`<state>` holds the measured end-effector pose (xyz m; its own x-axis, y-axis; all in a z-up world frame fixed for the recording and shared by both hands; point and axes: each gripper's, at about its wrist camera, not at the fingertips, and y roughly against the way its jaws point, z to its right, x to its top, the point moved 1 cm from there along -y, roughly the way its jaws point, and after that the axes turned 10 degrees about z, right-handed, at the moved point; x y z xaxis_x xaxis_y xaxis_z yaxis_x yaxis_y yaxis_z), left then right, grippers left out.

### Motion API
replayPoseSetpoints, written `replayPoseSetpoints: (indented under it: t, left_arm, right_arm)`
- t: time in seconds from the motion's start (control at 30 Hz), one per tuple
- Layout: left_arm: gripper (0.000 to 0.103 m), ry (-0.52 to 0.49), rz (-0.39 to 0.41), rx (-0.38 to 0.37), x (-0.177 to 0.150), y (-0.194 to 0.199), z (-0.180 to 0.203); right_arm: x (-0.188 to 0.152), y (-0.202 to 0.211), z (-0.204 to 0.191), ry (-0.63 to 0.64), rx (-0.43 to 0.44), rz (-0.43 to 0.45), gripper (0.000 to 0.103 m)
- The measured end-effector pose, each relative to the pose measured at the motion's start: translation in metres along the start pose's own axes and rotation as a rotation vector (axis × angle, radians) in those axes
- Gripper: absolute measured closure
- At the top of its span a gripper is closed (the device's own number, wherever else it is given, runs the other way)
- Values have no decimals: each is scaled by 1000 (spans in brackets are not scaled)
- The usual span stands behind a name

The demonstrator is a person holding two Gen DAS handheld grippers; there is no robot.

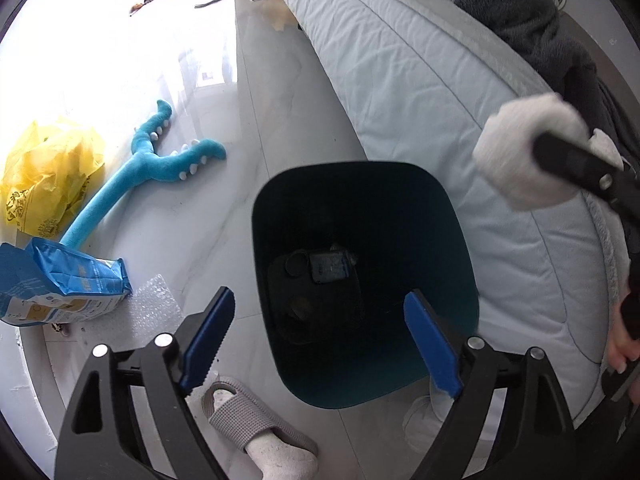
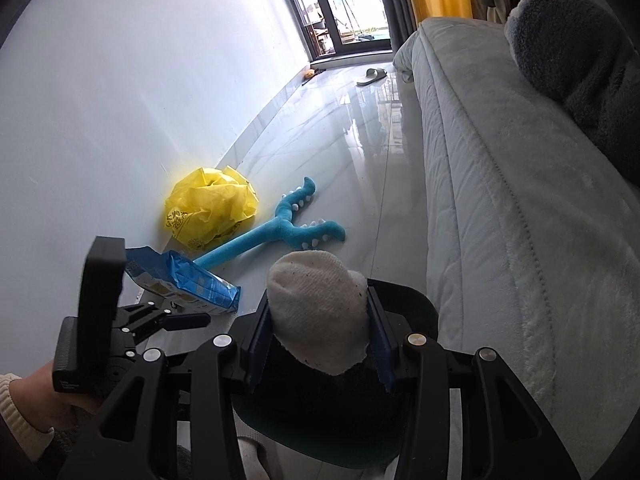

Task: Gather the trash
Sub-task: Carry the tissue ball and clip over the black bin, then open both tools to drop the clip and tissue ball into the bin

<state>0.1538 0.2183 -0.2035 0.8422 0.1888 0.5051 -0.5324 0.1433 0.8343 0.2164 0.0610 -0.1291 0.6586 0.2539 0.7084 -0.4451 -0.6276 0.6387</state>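
A dark teal bin (image 1: 448,232) stands on the floor beside the bed, with a few dark items (image 1: 320,272) lying at its bottom. My left gripper (image 1: 320,344) hangs open over the bin's mouth, with nothing between its blue pads. My right gripper (image 2: 318,344) is shut on a white cloth wad (image 2: 320,312) flecked with dark specks, just above the bin's rim (image 2: 416,304). In the left wrist view the cloth wad (image 1: 520,152) shows at the upper right, over the bed's edge.
On the floor by the wall lie a yellow plastic bag (image 2: 208,208), a blue plush toy (image 2: 280,232), a blue packet (image 2: 192,280) and bubble wrap (image 1: 152,308). A foot in a grey slipper (image 1: 248,420) stands near the bin. The bed (image 1: 400,80) runs along the right.
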Motion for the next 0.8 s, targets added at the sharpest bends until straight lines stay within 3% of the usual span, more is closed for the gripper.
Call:
replayPoseSetpoints:
  t: [0.47,0.8]
  left_arm:
    - [12,-1,298,10,31,68,-11]
    - [8,-95,521,12,51,120,7]
  right_arm:
    - [-27,-52,-6,-19,-40,-123,58]
    - [-50,-82,-13,-12,-47,-216,58]
